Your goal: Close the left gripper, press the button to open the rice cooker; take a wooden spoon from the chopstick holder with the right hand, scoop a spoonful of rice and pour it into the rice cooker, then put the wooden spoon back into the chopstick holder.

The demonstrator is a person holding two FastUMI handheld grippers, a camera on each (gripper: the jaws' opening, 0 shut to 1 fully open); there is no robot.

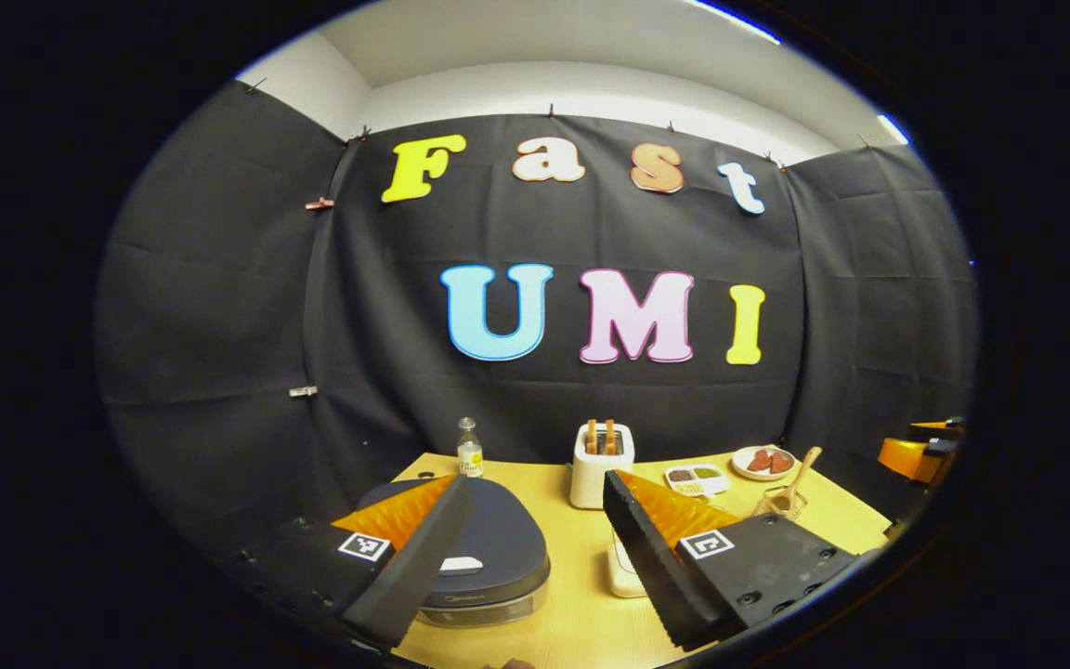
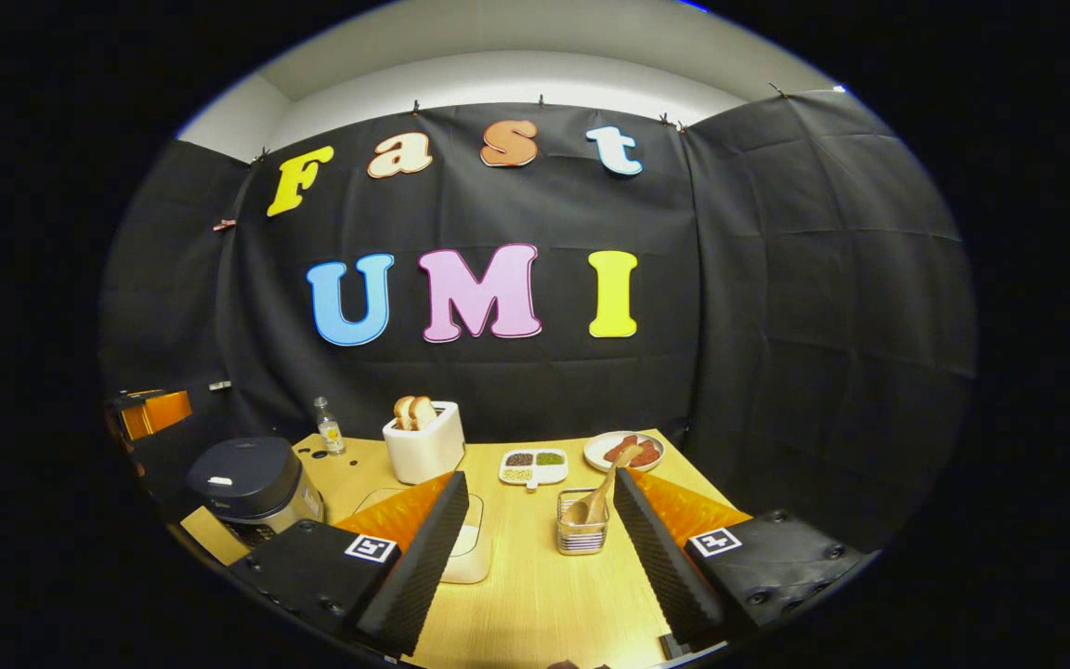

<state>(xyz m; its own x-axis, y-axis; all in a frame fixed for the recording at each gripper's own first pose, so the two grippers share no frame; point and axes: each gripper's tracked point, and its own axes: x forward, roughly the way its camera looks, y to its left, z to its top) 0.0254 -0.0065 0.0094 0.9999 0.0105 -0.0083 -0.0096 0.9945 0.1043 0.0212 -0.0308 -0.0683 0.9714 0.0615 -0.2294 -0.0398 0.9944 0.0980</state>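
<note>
The rice cooker (image 1: 489,548) with a dark lid, shut, and a white button (image 1: 461,563) sits on the table just below my left gripper (image 1: 535,483), which is open and holds nothing. The cooker is mostly behind its left finger. In the right gripper view the cooker (image 2: 252,483) stands at the table's left. A wooden spoon (image 2: 595,497) leans in the wire chopstick holder (image 2: 582,531), straight ahead between the fingers of my open right gripper (image 2: 540,478). A white rice container (image 2: 470,548) lies partly hidden behind that gripper's left finger. The spoon (image 1: 790,492) also stands at the right in the left gripper view.
At the back of the wooden table (image 2: 535,595) stand a white toaster (image 2: 424,441) with bread, a small bottle (image 2: 328,427), a divided seasoning dish (image 2: 533,465) and a plate (image 2: 628,451) of reddish food. Black cloth walls close in three sides.
</note>
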